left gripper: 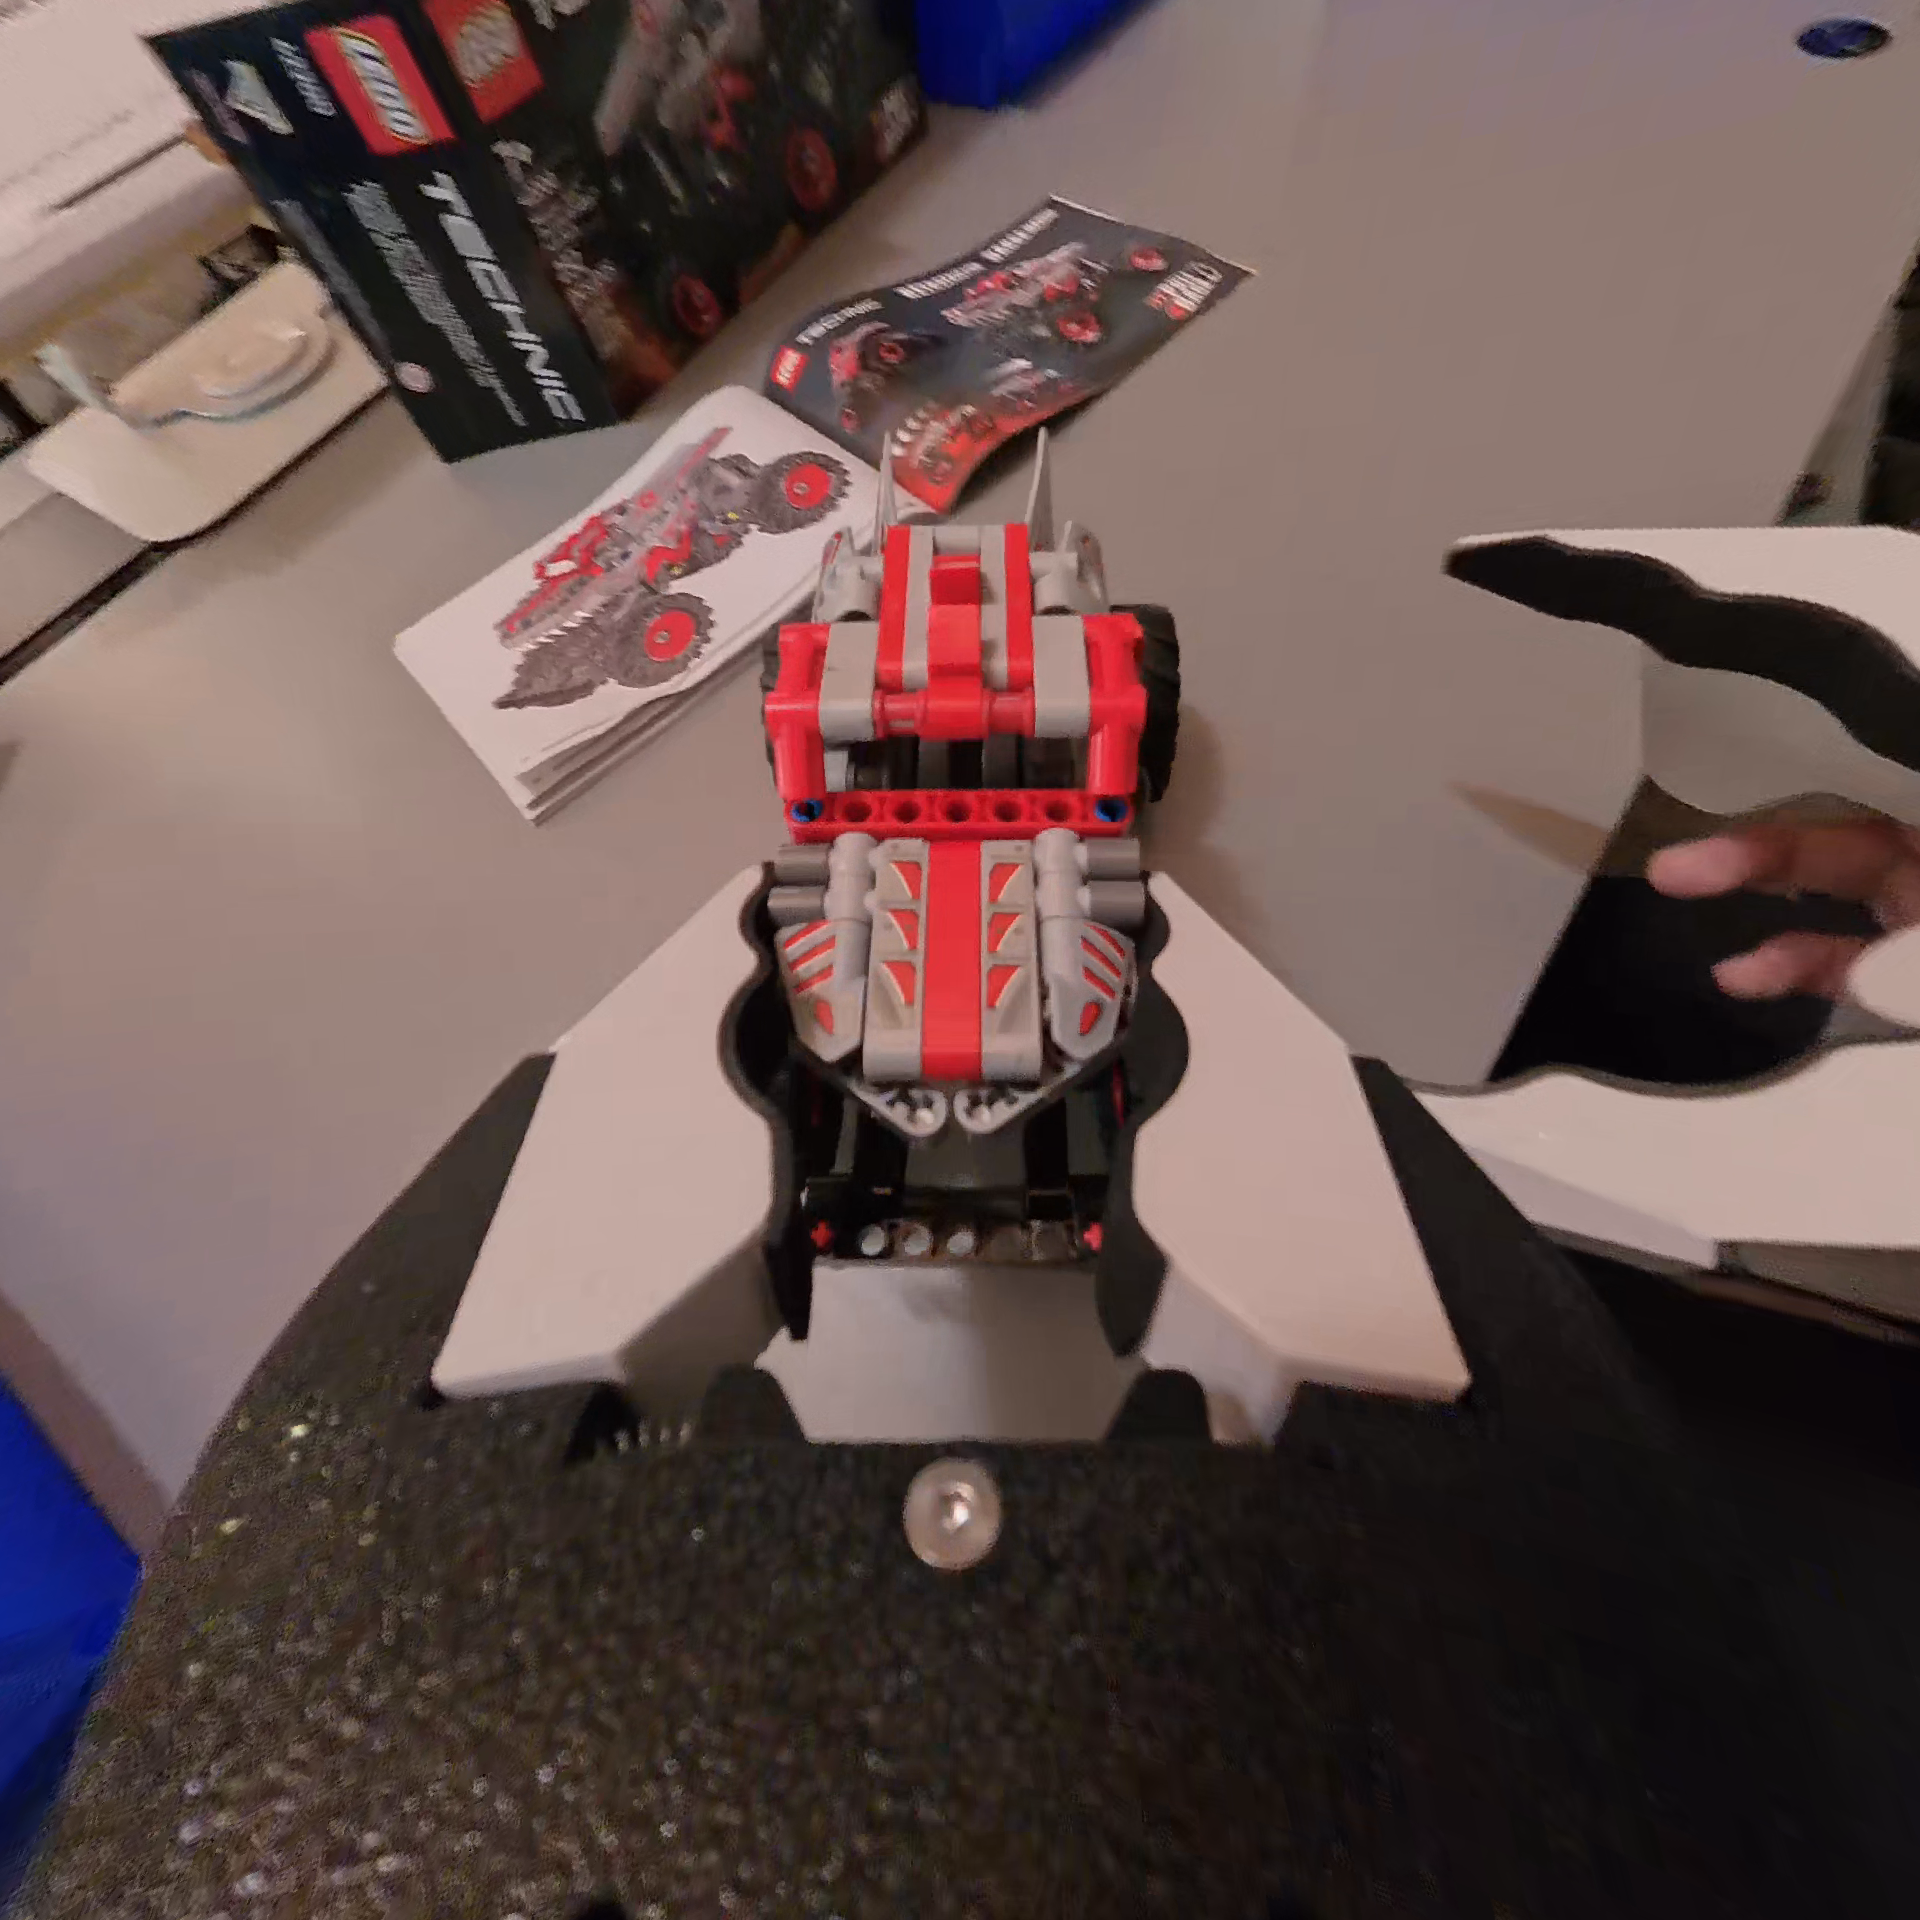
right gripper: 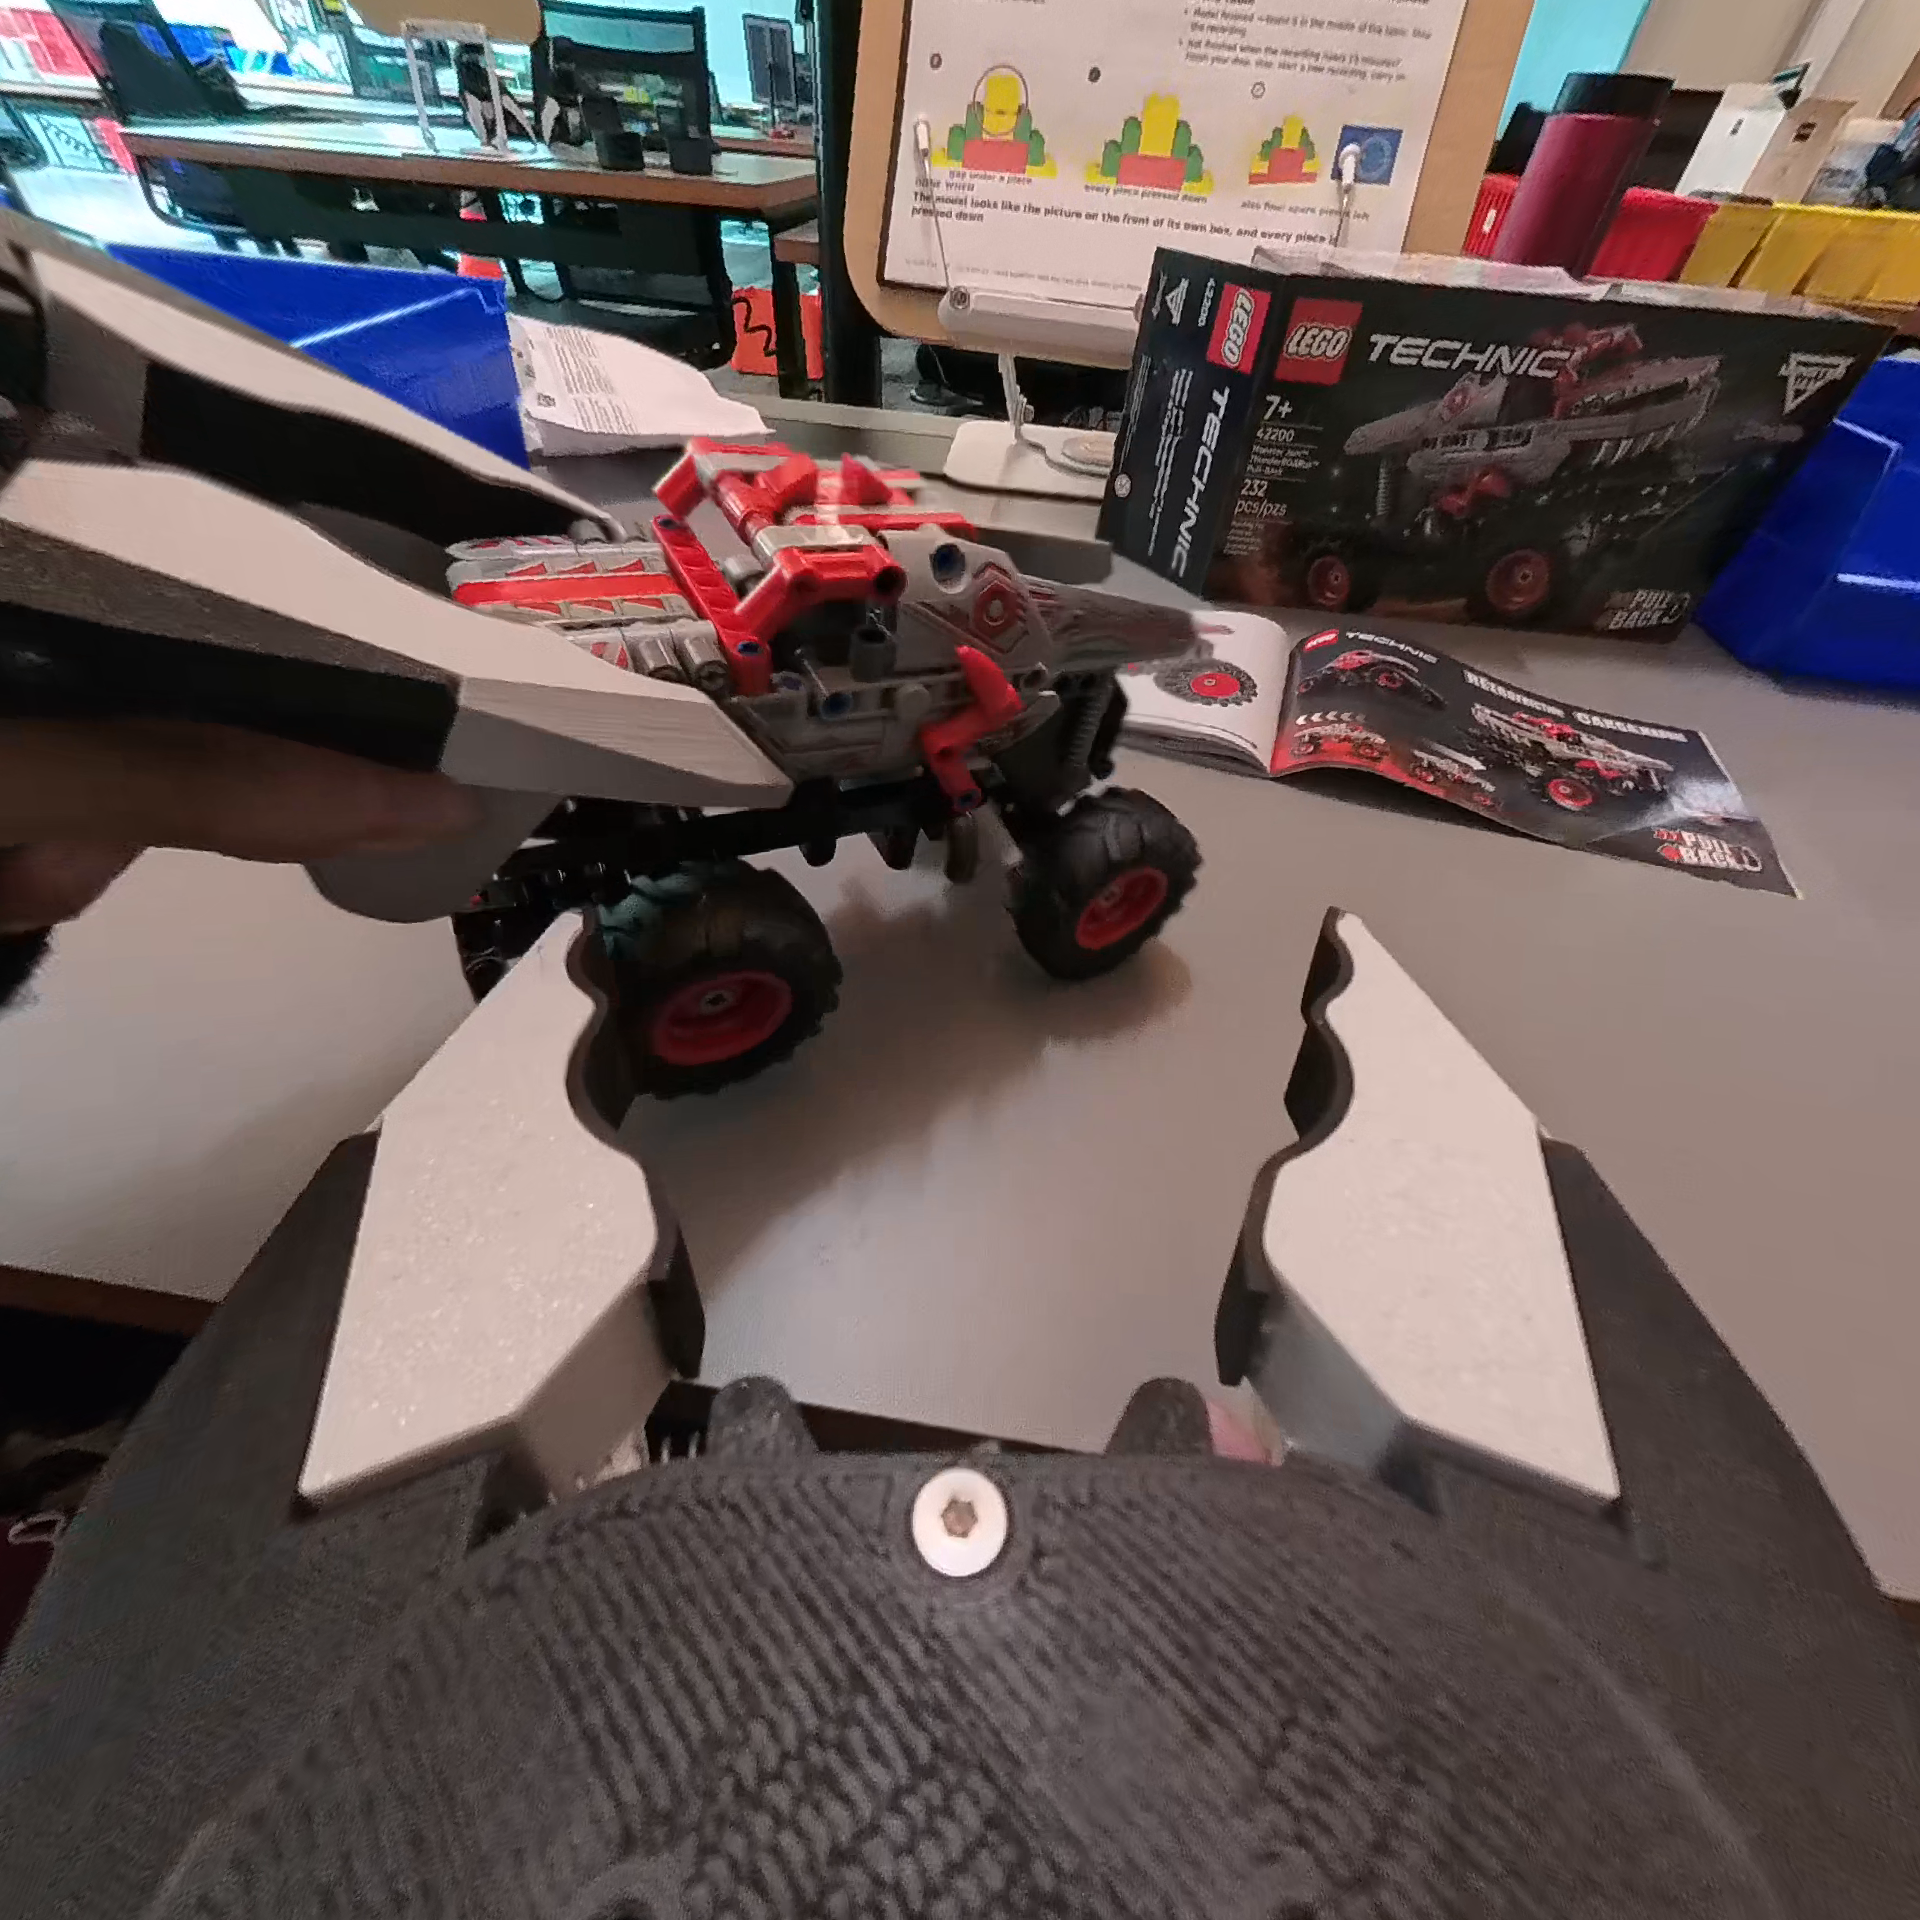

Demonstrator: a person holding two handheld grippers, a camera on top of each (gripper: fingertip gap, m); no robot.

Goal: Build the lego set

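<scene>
left gripper (left gripper: 951,997) around truck (left gripper: 956,727)

The left gripper (right gripper: 582,665) hides the monster truck's (right gripper: 852,665) rear; at three o'clock, a blurred hand (left gripper: 1787,914) and the right gripper (left gripper: 1766,831) leave the frame.

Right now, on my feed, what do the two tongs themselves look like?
Both match: the left tongs and right tongs each have two pale grey, wedge-shaped fingers lined with wavy black pads, on a rough, speckled black printed body with one silver screw in the middle. No cables or sleeves show.
</scene>
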